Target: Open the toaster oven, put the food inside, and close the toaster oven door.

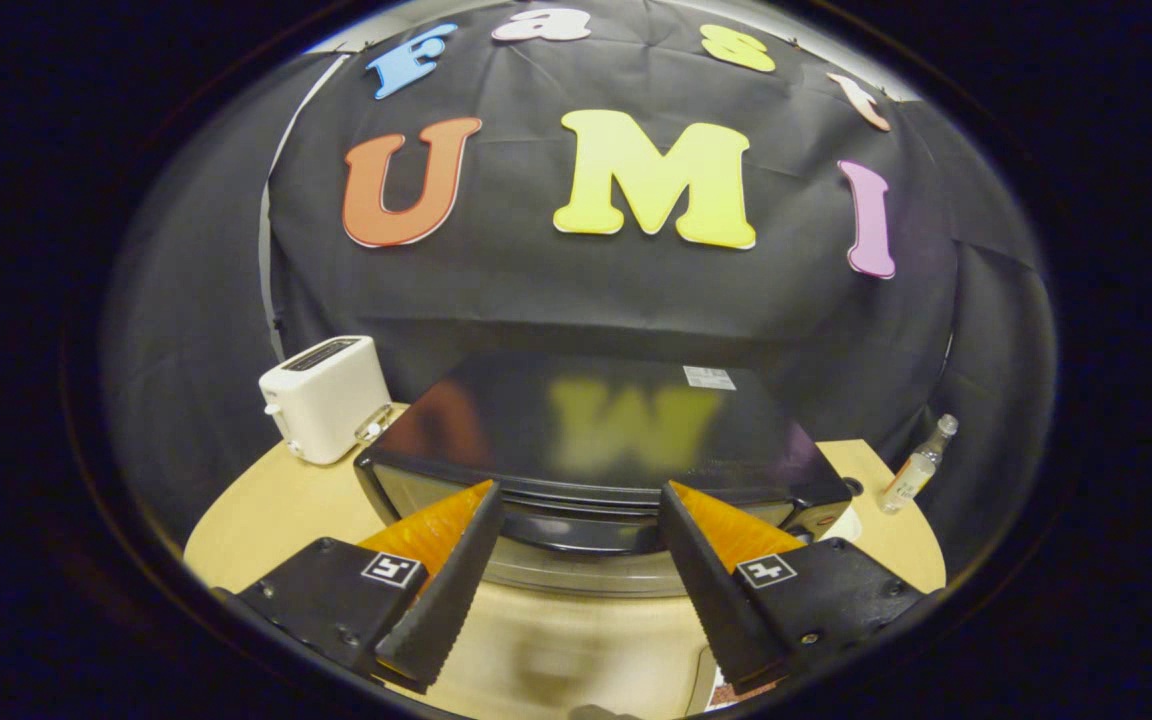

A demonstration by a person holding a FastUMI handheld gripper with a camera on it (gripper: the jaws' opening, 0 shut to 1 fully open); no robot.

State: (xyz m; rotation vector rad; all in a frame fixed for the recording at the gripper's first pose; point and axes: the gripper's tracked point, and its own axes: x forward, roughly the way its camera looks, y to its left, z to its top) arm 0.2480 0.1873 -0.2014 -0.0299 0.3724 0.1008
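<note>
Tabletop [266,510]: light wood, rounded edge, set against the black cloth wall.

Toaster oven [601,435]: black, glossy top, sits mid-tabletop and takes up most of the surface. Door is shut; front faces near side, handle along its top front edge.

Toaster [321,398]: white, far left of the tabletop, just beside the oven's left corner, upright.

Small bottle [918,466]: clear with pale cap, far right of the tabletop, apart from the oven, upright.

Gripper [581,495]: fingers spread wide, hovering over the near tabletop, tips right at the oven's front, holding nothing.
</note>
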